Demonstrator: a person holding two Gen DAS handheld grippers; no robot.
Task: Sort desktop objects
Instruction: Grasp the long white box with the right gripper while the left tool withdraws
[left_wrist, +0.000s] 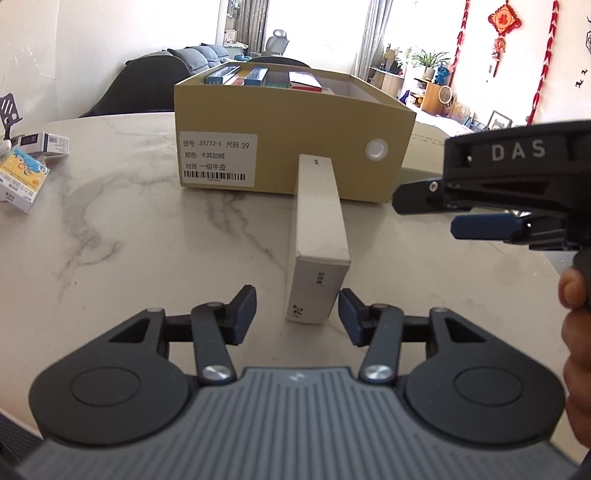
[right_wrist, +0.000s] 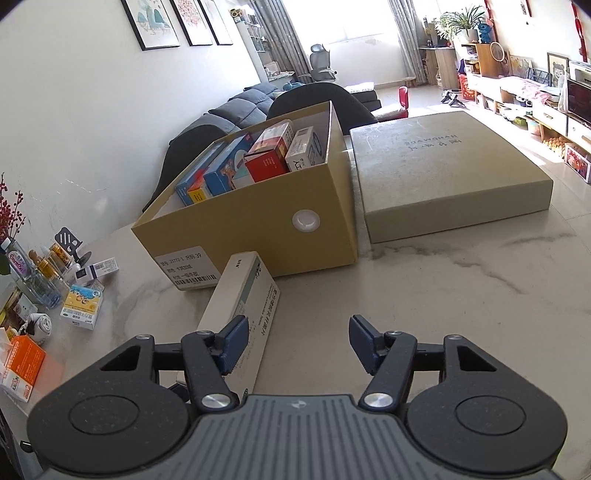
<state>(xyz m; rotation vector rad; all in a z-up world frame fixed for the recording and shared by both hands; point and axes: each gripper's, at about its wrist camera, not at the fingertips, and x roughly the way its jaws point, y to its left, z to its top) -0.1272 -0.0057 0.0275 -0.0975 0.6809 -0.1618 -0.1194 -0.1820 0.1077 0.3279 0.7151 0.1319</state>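
Note:
A long white medicine box (left_wrist: 317, 229) stands on its narrow edge on the marble table (left_wrist: 129, 229), its far end against the tan shoe box (left_wrist: 295, 122). My left gripper (left_wrist: 296, 308) is open around the white box's near end; the right pad (left_wrist: 349, 312) is almost at it and the left pad (left_wrist: 243, 306) stands well off. The right gripper (left_wrist: 443, 212) hovers to the right of the white box, apart from it. In the right wrist view the right gripper (right_wrist: 300, 339) is open with nothing gripped, and the white box (right_wrist: 240, 295) runs past its left finger. The shoe box (right_wrist: 258, 221) holds several medicine boxes.
The shoe box's lid (right_wrist: 443, 173) lies to the right of it. Loose medicine boxes (right_wrist: 81, 302), small bottles (right_wrist: 37, 273) and an orange packet (right_wrist: 22, 362) crowd the table's left side. A person's hand (left_wrist: 576, 314) holds the right gripper.

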